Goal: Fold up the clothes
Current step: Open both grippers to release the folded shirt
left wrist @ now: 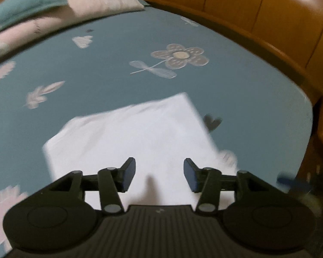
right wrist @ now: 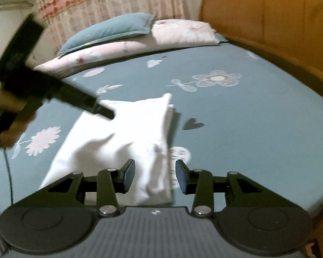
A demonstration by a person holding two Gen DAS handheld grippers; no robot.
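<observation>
Since both sets of jaws stand apart with nothing between them, left hand-held gripper and right hand-held gripper hover empty over the white garment. It lies as a compact rectangle, layered at one edge, mid-bed. Beyond, pillows sit clear by the wooden headboard.

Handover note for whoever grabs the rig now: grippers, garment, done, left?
Left gripper: open, empty, above the white garment.
Right gripper: open, empty, over the garment's right edge.
Garment lies on the bed, already folded into a rough rectangle; the right side looks bunched, layers uneven.
Left: smooth or finish the fold. Blur hides fine detail.
</observation>
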